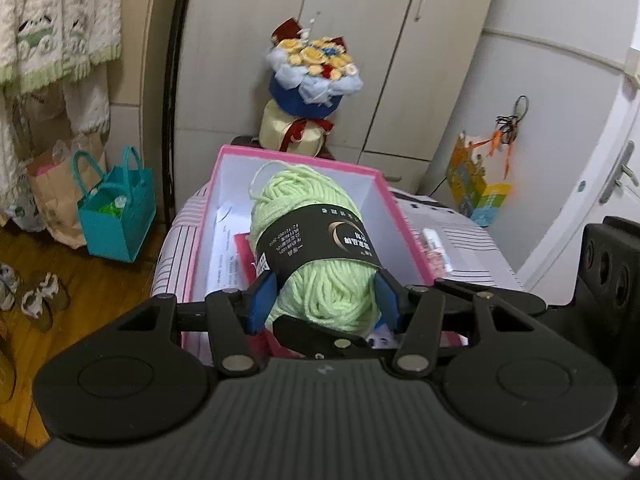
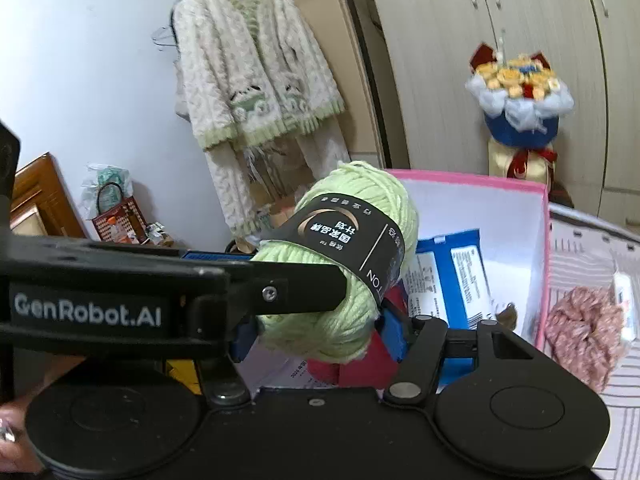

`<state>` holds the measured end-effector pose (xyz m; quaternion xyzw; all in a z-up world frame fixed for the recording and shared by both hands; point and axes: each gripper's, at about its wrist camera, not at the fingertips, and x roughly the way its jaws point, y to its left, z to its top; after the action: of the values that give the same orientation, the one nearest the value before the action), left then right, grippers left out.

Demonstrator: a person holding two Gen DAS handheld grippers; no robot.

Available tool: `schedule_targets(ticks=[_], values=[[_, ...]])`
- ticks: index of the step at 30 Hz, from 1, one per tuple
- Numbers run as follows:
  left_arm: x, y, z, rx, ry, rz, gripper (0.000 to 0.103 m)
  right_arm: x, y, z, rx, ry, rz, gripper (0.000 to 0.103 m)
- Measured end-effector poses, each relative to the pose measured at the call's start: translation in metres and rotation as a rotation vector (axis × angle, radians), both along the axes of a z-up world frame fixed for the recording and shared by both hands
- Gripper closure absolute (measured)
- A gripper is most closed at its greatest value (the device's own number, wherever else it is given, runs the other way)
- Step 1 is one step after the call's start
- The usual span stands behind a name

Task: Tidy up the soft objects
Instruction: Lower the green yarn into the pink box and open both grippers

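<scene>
A light green yarn skein (image 1: 316,240) with a black paper band hangs over the open pink box (image 1: 296,158). My left gripper (image 1: 326,300) is shut on its near end, blue pads pressing both sides. In the right wrist view the same skein (image 2: 352,248) sits between the blue pads of my right gripper (image 2: 316,334), with the left gripper's black body (image 2: 120,296) crossing in front; whether the right pads press it I cannot tell. The box (image 2: 544,240) holds a blue packet (image 2: 452,272), a red item and papers. A pink knitted piece (image 2: 584,332) lies on the striped cloth beside the box.
A flower bouquet (image 1: 312,76) stands behind the box against white cupboards. A teal bag (image 1: 116,208) and paper bags stand on the wooden floor at the left. A knitted cardigan (image 2: 248,68) hangs on the wall. A white tube (image 1: 434,246) lies right of the box.
</scene>
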<state>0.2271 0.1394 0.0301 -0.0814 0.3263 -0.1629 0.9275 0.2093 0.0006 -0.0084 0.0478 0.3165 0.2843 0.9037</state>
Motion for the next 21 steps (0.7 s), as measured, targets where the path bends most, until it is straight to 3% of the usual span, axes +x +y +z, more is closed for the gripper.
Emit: schedule_targets(ticks=[7, 12, 21], values=[[0.004, 0.009, -0.021, -0.019, 0.041, 0.037, 0.051, 0.006, 0.011, -0.01, -0.063, 0.058, 0.023, 0.032], [0.0, 0.008, -0.023, 0.05, 0.024, 0.118, 0.046, 0.0, 0.018, -0.011, -0.177, 0.019, 0.023, 0.023], [-0.036, 0.011, -0.003, 0.061, -0.037, 0.132, 0.044, -0.045, -0.02, 0.024, -0.152, -0.062, 0.032, 0.023]])
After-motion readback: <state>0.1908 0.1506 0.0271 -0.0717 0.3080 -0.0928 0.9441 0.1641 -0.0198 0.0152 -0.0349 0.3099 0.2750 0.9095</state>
